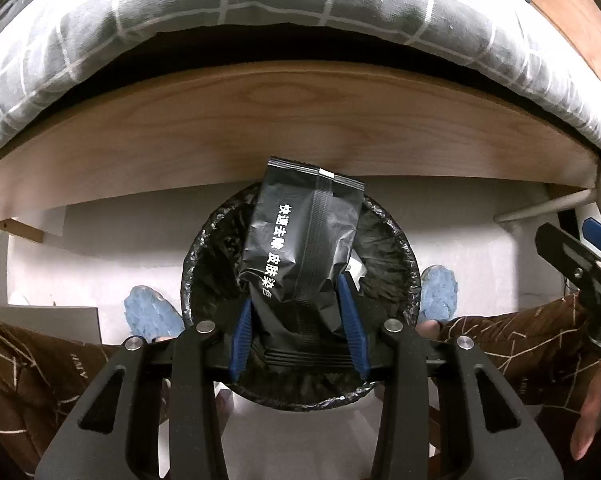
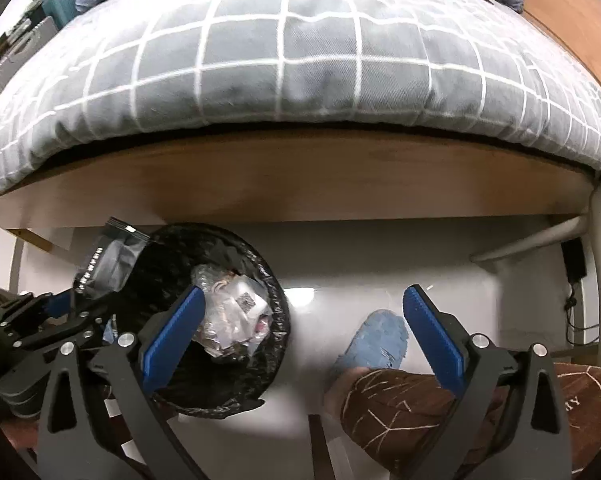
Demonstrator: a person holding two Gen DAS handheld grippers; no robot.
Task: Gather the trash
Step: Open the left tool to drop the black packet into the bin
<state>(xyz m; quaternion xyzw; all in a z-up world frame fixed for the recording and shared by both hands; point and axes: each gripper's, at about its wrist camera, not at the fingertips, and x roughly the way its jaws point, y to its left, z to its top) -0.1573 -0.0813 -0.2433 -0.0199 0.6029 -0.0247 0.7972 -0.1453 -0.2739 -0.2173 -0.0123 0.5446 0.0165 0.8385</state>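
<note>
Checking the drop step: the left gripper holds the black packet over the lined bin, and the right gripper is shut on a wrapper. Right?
Not quite. The right gripper is open and empty, as the right wrist view shows. The left gripper does hold the black packet over the lined bin.

A home bedroom: a wooden bed frame [image 2: 292, 176] carrying a grey white-checked mattress cover [image 2: 300, 64], beside a small black-lined round bin [image 2: 276, 320].
</note>
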